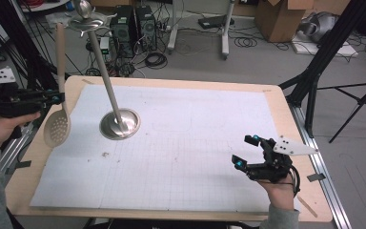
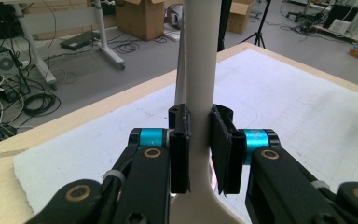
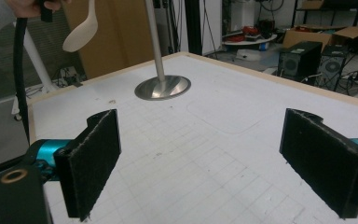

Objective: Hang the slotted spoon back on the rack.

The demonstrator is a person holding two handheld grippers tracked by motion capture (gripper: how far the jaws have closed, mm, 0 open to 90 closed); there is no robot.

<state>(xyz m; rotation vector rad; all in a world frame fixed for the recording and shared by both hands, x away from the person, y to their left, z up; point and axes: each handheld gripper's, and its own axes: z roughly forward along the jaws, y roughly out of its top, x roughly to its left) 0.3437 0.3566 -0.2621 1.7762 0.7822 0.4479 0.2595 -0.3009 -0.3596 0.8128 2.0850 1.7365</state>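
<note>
Spreading across the wooden counter point(image 1: 286, 102) is a white gridded sheet point(image 1: 195, 157), and on it stands a metal stand point(image 1: 119, 123) with a round base and a tall pole leaning up toward a small top dish. At the counter's left edge the left gripper point(image 1: 52, 98) has its fingers pinching the handle of a beige slotted spoon point(image 1: 57, 126), which hangs upright in the air, perforated bowl downward, just left of the stand's base. Near the front right corner the right gripper point(image 1: 245, 152) rests in the hand with its fingers spread wide, nothing between them
</note>
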